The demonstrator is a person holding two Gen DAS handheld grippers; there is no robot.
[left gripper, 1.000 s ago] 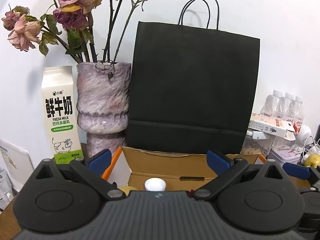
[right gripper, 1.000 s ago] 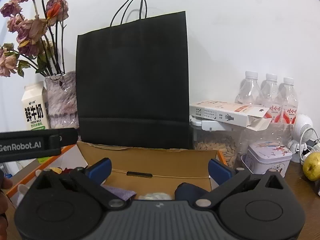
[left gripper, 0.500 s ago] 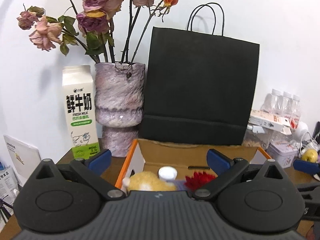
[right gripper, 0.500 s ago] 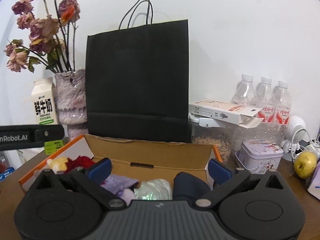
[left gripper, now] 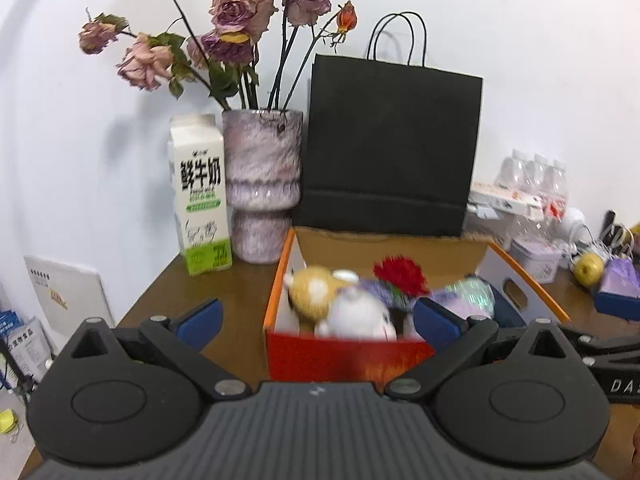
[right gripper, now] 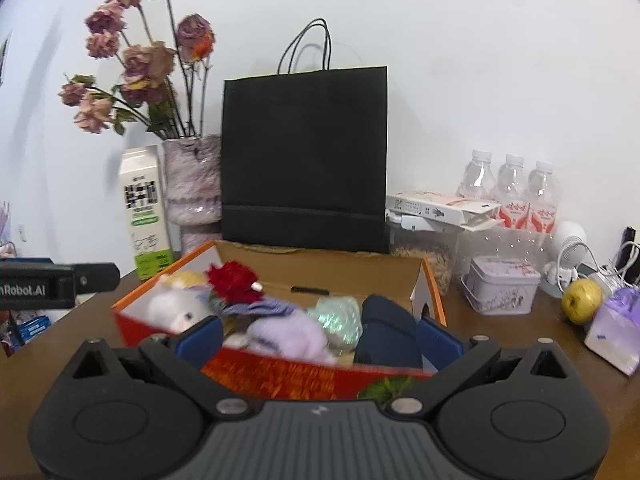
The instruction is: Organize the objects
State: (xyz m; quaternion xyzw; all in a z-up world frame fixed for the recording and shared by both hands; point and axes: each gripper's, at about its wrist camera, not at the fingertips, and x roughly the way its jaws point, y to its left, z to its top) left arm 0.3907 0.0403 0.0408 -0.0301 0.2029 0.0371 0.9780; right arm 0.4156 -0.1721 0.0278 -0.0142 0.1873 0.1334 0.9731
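Both claws were spread wide and held nothing. The left claw [left gripper: 316, 314] hung in front of the near-left corner of the orange box [left gripper: 344, 354], its right pad over the box's near wall, its left pad over bare worktop [left gripper: 240, 312]. The right claw [right gripper: 320, 338] faced the same box [right gripper: 280, 372] dead ahead, with the near wall between its pads.

Task things sat inside the box, just beyond the claws: white plush [right gripper: 176, 310], yellow plush [left gripper: 312, 290], red flower [right gripper: 234, 282], lilac cloth [right gripper: 288, 334], iridescent bundle [right gripper: 338, 316], dark blue item [right gripper: 386, 334]. They were piled loosely with no order and were blurred, so the details were unclear. A green leafy bit [right gripper: 386, 388] lay outside, against the box's front, just under the right claw. Judged a stray that was not yet sorted.

Behind the box, away from both claws: black paper bag [right gripper: 306, 156] leaning against the wall, likely parked out of the way; vase of dried roses [left gripper: 262, 184] and milk carton [left gripper: 202, 196] on the left. To the right claw's right: water bottles [right gripper: 508, 192], lilac tin [right gripper: 502, 290], yellow apple [right gripper: 582, 300].

Judged that the claws, open and level with the box rim, were staged for a pick from the box or of the stray. Which one was unclear.
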